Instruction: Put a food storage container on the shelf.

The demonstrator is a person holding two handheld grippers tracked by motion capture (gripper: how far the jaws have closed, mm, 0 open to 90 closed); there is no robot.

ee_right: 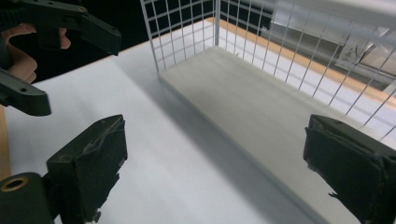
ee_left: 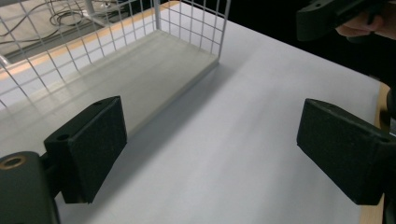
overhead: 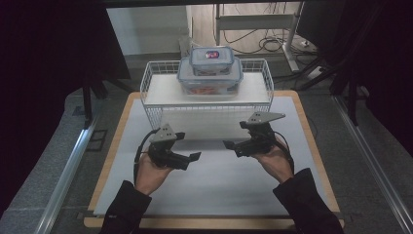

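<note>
A: Where are the two lidded boxes sitting?

B: The small box (overhead: 211, 60) is resting on top of the large box (overhead: 210, 77), and both are standing on the board at the back of the wire basket (overhead: 148, 78), well apart from either hand.

A: And the grippers?

B: The left gripper (overhead: 193, 157) and the right gripper (overhead: 228, 145) are hovering low over the white surface (overhead: 219, 180), just in front of the basket and pointing toward each other. Both sets of jaws are standing wide apart with nothing between them.

A: So how far along is the work?

B: The stacking is looking finished, since the boxes are sitting square and nested inside the basket. Both hands are sitting empty and away from the basket, so I am judging that little or nothing is remaining.
</note>
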